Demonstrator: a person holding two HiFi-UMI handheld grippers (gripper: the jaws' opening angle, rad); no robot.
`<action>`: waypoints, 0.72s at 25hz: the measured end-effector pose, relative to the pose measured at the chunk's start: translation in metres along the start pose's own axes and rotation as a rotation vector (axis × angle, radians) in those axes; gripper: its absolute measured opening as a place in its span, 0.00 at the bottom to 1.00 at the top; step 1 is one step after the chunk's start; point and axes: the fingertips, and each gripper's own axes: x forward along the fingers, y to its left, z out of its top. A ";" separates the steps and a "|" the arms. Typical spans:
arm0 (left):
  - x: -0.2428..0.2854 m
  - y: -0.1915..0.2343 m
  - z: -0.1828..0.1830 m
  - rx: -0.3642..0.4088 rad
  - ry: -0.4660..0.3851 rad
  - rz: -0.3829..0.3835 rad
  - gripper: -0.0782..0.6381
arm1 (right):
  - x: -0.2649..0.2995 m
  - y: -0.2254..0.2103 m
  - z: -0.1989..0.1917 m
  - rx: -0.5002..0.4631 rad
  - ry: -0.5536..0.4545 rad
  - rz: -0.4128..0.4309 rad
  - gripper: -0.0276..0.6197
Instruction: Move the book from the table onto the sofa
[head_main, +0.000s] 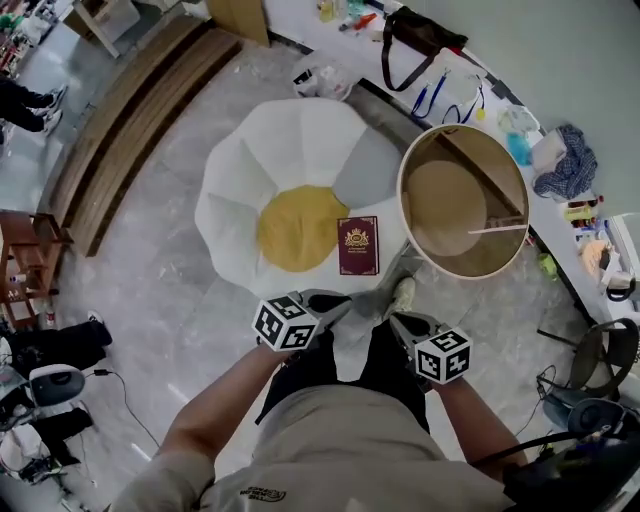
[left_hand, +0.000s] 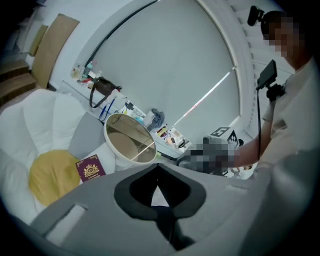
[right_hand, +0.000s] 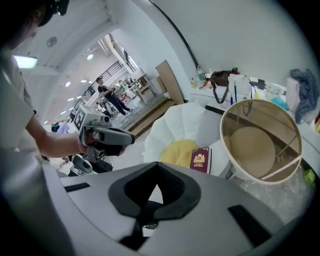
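Book (head_main: 358, 245) — maroon cover, gold crest — lies flat and closed on the white petal-shaped sofa (head_main: 240, 170). Its left edge sits at the rim of the yellow centre cushion (head_main: 300, 228).

Round worktop (head_main: 445, 205), with a raised rim, stands just beside the sofa on the right, near the book but not touching it.

Left claw (left_hand: 158, 170): pressed together, nothing pinched. Right claw (right_hand: 156, 167): pressed together, nothing between the pads. The 2 claws are held close to the person's body — well apart from the book, pointing toward the sofa. The person's shoe (head_main: 402, 294) is on the floor at the sofa's near edge.
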 end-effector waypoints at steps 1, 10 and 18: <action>-0.004 -0.015 0.008 0.023 -0.005 -0.006 0.12 | -0.010 0.005 0.005 -0.028 -0.009 -0.001 0.06; -0.033 -0.112 0.064 0.234 -0.041 -0.011 0.12 | -0.085 0.034 0.059 -0.178 -0.134 -0.007 0.06; -0.056 -0.150 0.079 0.325 -0.047 -0.041 0.12 | -0.116 0.058 0.083 -0.234 -0.216 -0.021 0.06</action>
